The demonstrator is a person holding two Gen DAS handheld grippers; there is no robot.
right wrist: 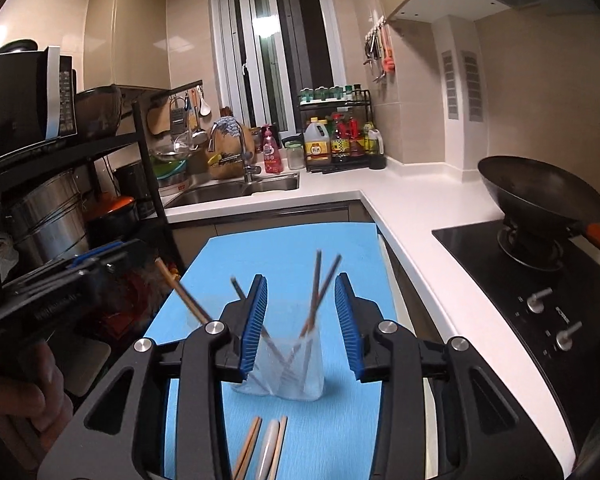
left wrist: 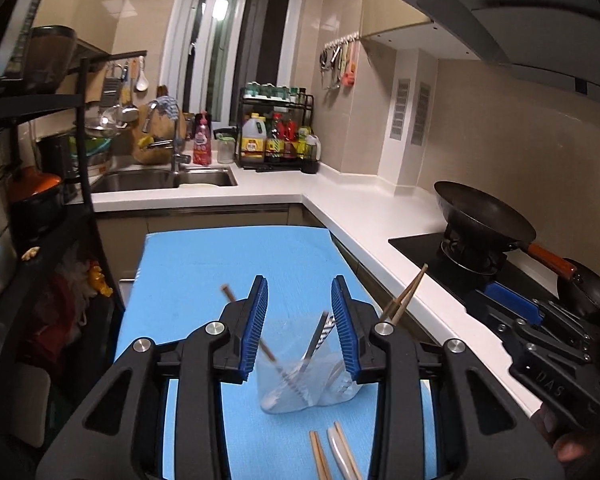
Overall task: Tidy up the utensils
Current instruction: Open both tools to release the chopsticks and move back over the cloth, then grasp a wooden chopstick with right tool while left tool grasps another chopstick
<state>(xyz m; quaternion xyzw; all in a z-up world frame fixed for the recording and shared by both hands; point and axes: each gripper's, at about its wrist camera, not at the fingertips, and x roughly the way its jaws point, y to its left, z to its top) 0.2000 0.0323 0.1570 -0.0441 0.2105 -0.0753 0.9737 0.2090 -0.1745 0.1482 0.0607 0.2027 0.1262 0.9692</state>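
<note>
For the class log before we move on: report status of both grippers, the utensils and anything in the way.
Left gripper open, right gripper open, neither holding. Chopsticks stand in clear cup on blue mat; loose utensils lie nearer. Nothing in the way.

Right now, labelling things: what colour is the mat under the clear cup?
Light blue mat, clearest in the left wrist view.

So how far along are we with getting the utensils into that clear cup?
Partly done. Several chopsticks already stand in the clear cup on the blue mat. Nothing is in hand: the left gripper and the right gripper are both open around the cup, with no utensil held. Still left are the loose sticks lying on the mat in front of the cup.
</note>
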